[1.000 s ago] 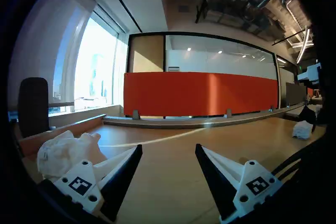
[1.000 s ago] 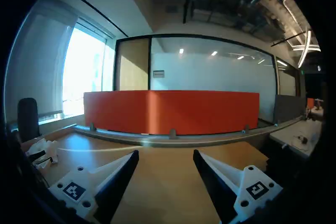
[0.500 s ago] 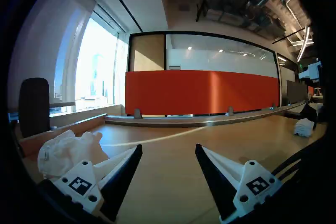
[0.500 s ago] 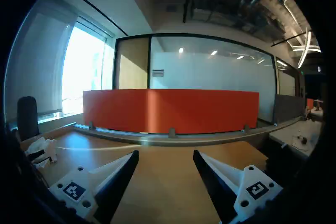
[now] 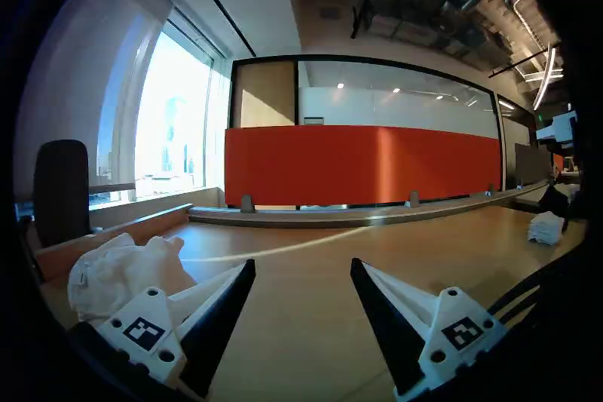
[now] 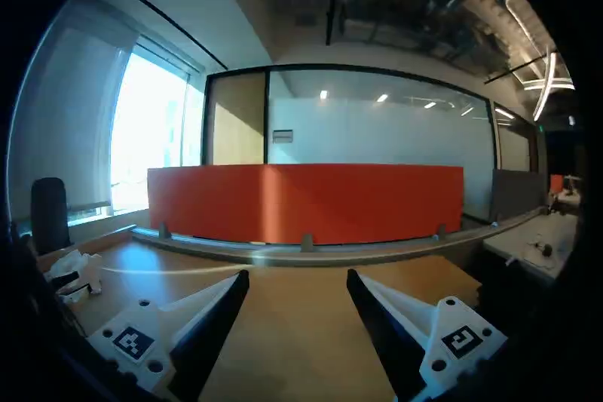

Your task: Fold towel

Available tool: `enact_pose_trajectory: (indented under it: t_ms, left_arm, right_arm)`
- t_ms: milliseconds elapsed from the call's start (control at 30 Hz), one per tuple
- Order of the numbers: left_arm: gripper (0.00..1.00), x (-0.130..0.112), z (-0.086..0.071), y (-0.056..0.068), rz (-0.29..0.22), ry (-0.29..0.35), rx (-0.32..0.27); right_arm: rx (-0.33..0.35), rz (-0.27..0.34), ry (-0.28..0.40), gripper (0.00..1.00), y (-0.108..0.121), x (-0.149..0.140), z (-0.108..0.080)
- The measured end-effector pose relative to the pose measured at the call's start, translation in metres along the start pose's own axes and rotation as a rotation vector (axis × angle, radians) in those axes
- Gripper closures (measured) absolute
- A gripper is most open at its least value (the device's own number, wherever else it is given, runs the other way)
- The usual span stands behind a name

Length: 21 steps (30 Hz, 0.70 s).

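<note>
- Wooden desk (image 5: 301, 251) ahead, orange divider (image 5: 362, 164) behind.
- My left claw (image 5: 301, 281) and right claw (image 6: 298, 289) gape, empty.
- Crumpled towel (image 5: 120, 274) lies just left of the left claw.
- Grabbing a wad, not a corner, I'd fold crooked.

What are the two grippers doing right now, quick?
Left gripper: open, holding nothing.
Right gripper: open, holding nothing.

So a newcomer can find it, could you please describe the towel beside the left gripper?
Start at the wooden table before the orange divider. At its window end, just past one finger of the left gripper, lies the white towel. It is a loose, crumpled heap, unlike the smaller white bundle far right.
</note>
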State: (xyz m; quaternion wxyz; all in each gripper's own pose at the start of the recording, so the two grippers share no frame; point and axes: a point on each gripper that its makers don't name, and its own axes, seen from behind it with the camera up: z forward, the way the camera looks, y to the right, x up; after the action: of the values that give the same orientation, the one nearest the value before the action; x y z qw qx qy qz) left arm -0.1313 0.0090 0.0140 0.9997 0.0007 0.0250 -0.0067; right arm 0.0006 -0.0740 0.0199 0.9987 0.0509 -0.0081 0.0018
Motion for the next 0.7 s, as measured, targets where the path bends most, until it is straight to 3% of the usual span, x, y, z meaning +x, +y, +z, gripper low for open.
enact_pose_trajectory:
  t_ms: [400, 700]
  left_arm:
    - [0.06, -0.002, 0.0, 0.0, 0.0, 0.001, 0.0]
    - [0.06, -0.002, 0.001, 0.001, 0.0, 0.001, 0.0]
  right_arm:
    - [-0.036, -0.019, 0.052, 0.0, 0.032, -0.008, -0.001]
    - [-0.055, -0.02, 0.036, 0.0, 0.057, -0.055, -0.004]
